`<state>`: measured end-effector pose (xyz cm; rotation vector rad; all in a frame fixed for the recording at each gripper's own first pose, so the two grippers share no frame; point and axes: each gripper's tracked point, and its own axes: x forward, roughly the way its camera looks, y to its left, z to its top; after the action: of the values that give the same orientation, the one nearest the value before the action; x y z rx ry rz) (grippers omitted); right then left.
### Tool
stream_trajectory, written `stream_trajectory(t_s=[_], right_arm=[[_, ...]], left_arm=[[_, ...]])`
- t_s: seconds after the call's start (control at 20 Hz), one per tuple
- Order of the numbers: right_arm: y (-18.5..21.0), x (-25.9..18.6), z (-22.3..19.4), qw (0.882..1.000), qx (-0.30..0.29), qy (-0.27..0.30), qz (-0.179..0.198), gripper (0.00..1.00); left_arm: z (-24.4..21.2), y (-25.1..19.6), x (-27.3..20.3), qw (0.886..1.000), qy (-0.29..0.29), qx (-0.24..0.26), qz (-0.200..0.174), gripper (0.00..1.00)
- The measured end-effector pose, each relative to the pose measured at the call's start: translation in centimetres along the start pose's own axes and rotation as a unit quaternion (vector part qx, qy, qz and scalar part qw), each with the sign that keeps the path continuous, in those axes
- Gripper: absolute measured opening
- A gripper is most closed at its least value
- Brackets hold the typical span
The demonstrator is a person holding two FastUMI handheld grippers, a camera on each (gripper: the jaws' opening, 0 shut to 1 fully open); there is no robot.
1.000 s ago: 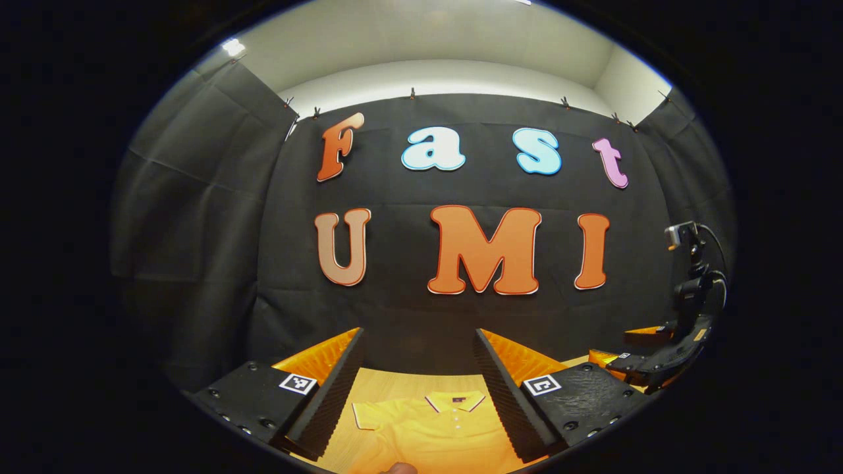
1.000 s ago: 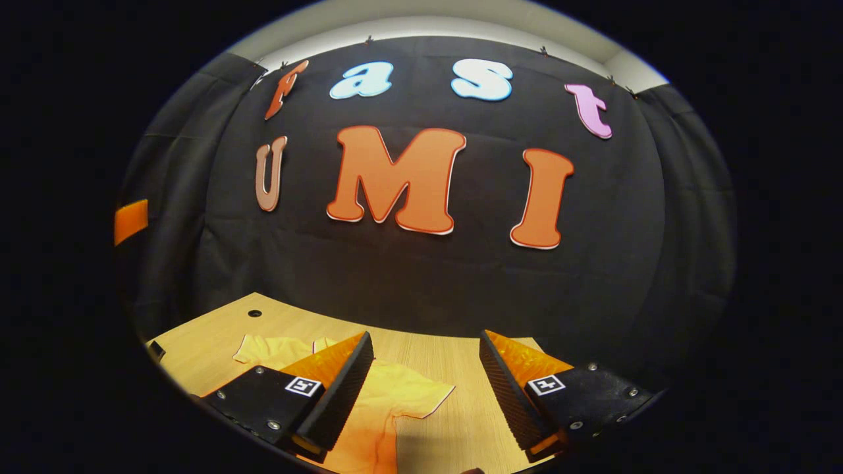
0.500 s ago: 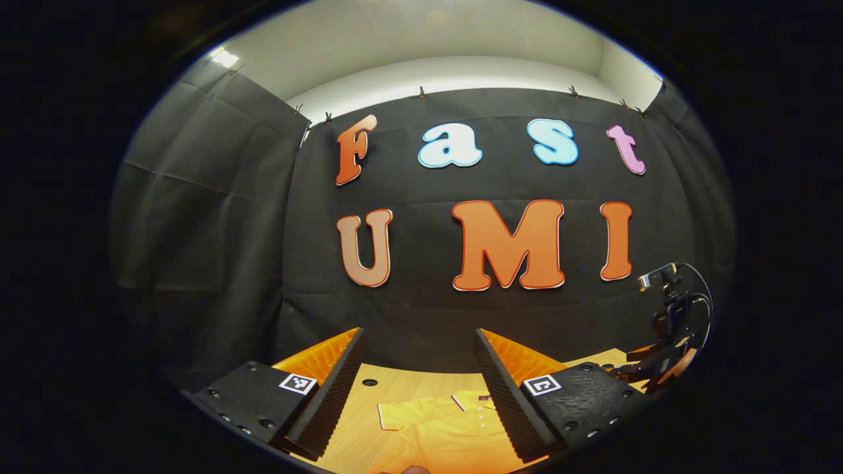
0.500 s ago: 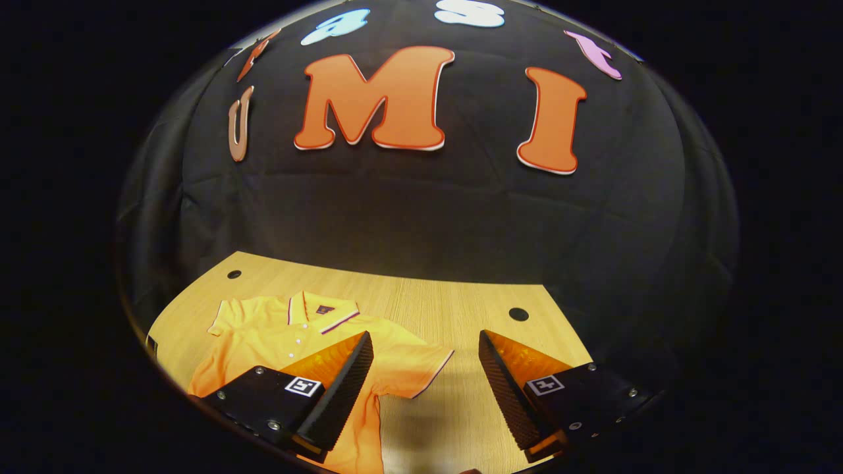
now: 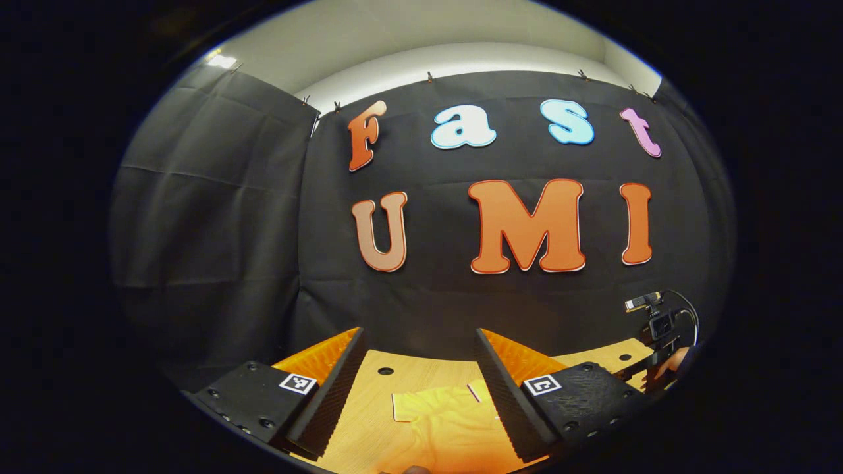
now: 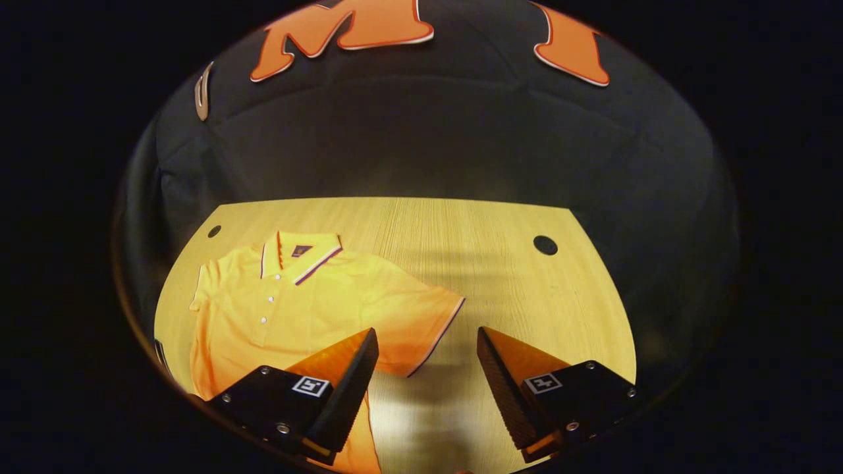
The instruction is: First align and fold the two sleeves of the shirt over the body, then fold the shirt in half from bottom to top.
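A yellow polo shirt [image 6: 290, 309] lies flat, front up, on the wooden table [image 6: 500, 289], collar toward the back wall. Its one sleeve [image 6: 421, 322] spreads out to the right, its hem just ahead of my right gripper [image 6: 427, 355], which hovers open above the table with nothing between its fingers. In the left gripper view the shirt [image 5: 448, 424] lies below my left gripper [image 5: 420, 372], whose other sleeve end [image 5: 405, 407] shows between the wide-open fingers. Far right there, the other gripper [image 5: 655, 359] shows with a hand on it.
Round holes [image 6: 545, 245] sit in the tabletop near its back corners. Black cloth walls close the booth behind and to the sides. Bare wood stretches right of the shirt [image 6: 527, 309].
The right gripper has tipped downward and come closer over the table, so the whole upper shirt now shows. The left gripper has swung slightly left; the shirt drifted right in its view.
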<state>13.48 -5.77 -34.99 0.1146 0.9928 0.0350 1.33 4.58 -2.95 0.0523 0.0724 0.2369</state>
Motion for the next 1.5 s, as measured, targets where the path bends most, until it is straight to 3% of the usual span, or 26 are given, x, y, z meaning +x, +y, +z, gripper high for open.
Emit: stream_trajectory(t_s=[0.25, 0.3, 0.35, 0.5, 0.9, 0.95, 1.0, 1.2, 1.3, 1.35, 1.45, 1.5], right_arm=[[-0.5, 4.7, -2.0, 0.996, 0.005, 0.088, -0.002, 0.84], [-0.4, 5.4, -2.4, 0.994, 0.008, 0.107, 0.001, 0.79], [-0.3, 6.2, -2.9, 0.992, 0.015, 0.123, 0.006, 0.83], [-0.1, 8.2, -3.5, 0.986, 0.035, 0.164, 0.014, 0.82], [-0.2, 11.5, -3.8, 0.974, 0.040, 0.223, -0.007, 0.78], [-0.3, 11.1, -4.1, 0.971, 0.041, 0.235, -0.012, 0.66], [-0.3, 12.2, -4.1, 0.972, 0.040, 0.232, -0.013, 0.70], [0.7, 11.9, -3.7, 0.970, -0.002, 0.243, 0.007, 0.52], [1.0, 12.0, -3.5, 0.969, -0.017, 0.246, 0.020, 0.33], [1.2, 12.1, -3.3, 0.969, -0.014, 0.245, 0.030, 0.16], [2.5, 11.2, -3.5, 0.963, 0.021, 0.259, 0.064, 0.10], [2.3, 11.2, -2.6, 0.969, 0.018, 0.240, 0.060, 0.10]], left_arm=[[-1.6, 0.2, 0.3, 0.999, 0.025, 0.009, 0.017, 0.98], [-2.1, 0.2, 0.3, 0.999, 0.031, 0.009, 0.020, 0.98], [-2.3, 0.1, 0.4, 0.999, 0.036, 0.011, 0.023, 0.98], [-3.2, 0.6, 0.6, 0.998, 0.051, 0.018, 0.037, 0.97], [-4.8, 1.1, 0.7, 0.995, 0.081, 0.016, 0.057, 0.97], [-4.8, 1.1, 0.7, 0.995, 0.083, 0.018, 0.057, 0.97], [-4.8, 1.1, 0.6, 0.995, 0.084, 0.019, 0.057, 0.97], [-5.5, 0.9, 0.4, 0.994, 0.092, 0.019, 0.055, 0.97], [-5.3, 1.0, 0.6, 0.994, 0.091, 0.017, 0.055, 0.97], [-5.3, 0.9, 0.5, 0.994, 0.092, 0.017, 0.054, 0.97], [-5.2, 1.1, 0.2, 0.994, 0.089, 0.020, 0.055, 0.97], [-5.2, 1.4, -0.1, 0.994, 0.088, 0.021, 0.059, 0.97]])
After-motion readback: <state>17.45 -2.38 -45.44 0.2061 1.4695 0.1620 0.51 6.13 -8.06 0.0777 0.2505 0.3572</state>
